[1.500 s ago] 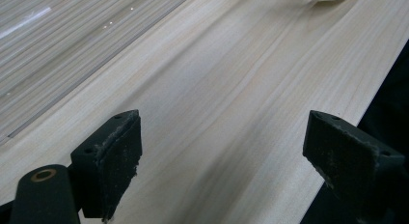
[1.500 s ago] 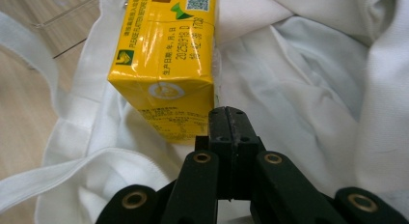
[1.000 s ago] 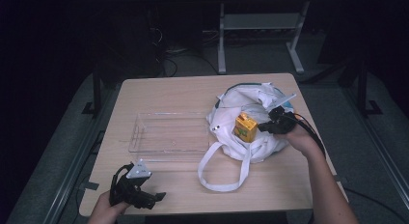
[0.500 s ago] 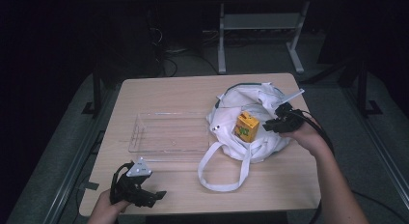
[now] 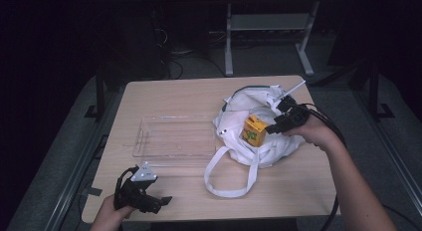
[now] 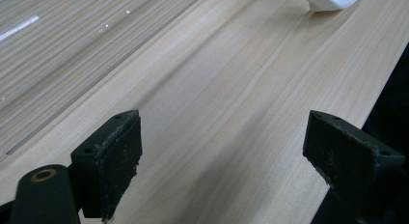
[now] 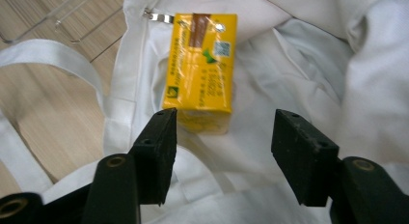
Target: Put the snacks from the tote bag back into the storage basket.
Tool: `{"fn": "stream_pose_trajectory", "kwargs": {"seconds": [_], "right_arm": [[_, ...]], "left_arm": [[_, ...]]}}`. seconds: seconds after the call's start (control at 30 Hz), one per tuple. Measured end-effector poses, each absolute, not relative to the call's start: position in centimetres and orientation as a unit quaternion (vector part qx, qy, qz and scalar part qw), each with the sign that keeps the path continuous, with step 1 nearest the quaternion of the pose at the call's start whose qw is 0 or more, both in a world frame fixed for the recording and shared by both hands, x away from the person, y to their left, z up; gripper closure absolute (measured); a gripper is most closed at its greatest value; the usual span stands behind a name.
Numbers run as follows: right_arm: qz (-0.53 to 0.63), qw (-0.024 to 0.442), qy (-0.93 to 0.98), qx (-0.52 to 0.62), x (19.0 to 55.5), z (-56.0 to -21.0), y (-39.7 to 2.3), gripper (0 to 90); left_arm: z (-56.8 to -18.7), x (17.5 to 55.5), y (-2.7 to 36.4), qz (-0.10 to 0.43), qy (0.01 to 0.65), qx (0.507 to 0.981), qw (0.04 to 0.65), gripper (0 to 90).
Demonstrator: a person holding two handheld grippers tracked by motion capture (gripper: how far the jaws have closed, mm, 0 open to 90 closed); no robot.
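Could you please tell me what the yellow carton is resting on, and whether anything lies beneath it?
The yellow carton lies on the crumpled white cloth bag, which sits on the wooden table. Whatever may be inside the bag under the carton is covered by fabric and cannot be seen.

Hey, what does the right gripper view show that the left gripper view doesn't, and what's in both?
The right gripper view has a yellow rectangular carton lying on the crumpled white cloth bag, just beyond the right tool, jaws open. The left gripper view has the left tool, jaws wide apart over bare tabletop. Both share the light wooden table, the clear plastic tray and a bit of the bag.
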State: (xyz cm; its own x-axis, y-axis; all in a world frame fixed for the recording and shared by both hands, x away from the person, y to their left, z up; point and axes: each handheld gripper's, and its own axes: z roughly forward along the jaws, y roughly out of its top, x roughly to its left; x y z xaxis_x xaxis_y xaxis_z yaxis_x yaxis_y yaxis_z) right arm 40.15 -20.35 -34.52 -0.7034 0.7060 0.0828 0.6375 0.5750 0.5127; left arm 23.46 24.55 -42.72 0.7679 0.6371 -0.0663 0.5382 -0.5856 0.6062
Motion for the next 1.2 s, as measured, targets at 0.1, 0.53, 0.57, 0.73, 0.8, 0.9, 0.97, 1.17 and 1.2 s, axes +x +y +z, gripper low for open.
{"fn": "stream_pose_trajectory", "kwargs": {"seconds": [0.1, 0.53, 0.57, 0.73, 0.8, 0.9, 0.97, 1.17, 1.2], "right_arm": [[0.254, 0.063, 0.89, 0.372, 40.5, -34.3, -19.3, 38.9], [0.231, 0.062, 0.898, 0.369, 42.3, -35.1, -16.2, 34.3], [0.228, 0.063, 0.899, 0.368, 42.6, -35.3, -15.8, 34.2], [0.223, 0.061, 0.901, 0.368, 43.1, -36.0, -15.1, 34.2], [0.219, 0.059, 0.902, 0.368, 43.2, -36.3, -14.7, 34.3], [0.213, 0.061, 0.903, 0.369, 43.4, -36.7, -14.5, 35.6], [0.212, 0.061, 0.903, 0.369, 43.5, -36.9, -14.3, 37.0], [0.205, 0.07, 0.905, 0.367, 43.7, -37.4, -14.1, 45.0], [0.203, 0.072, 0.906, 0.366, 43.6, -37.4, -14.0, 46.5]], "left_arm": [[-42.7, 23.5, 24.6, 0.079, 0.332, 0.886, 0.314, 13.3], [-42.7, 23.4, 24.6, 0.078, 0.33, 0.886, 0.315, 13.3], [-42.7, 23.4, 24.6, 0.08, 0.329, 0.886, 0.316, 13.3], [-42.6, 23.4, 24.6, 0.081, 0.326, 0.888, 0.313, 13.3], [-42.7, 23.4, 24.6, 0.081, 0.326, 0.888, 0.315, 13.3], [-42.7, 23.4, 24.6, 0.081, 0.326, 0.888, 0.315, 13.3], [-42.7, 23.4, 24.6, 0.081, 0.326, 0.888, 0.315, 13.3], [-42.7, 23.4, 24.6, 0.081, 0.326, 0.888, 0.314, 13.3], [-42.7, 23.4, 24.6, 0.081, 0.325, 0.888, 0.314, 13.3]]}}
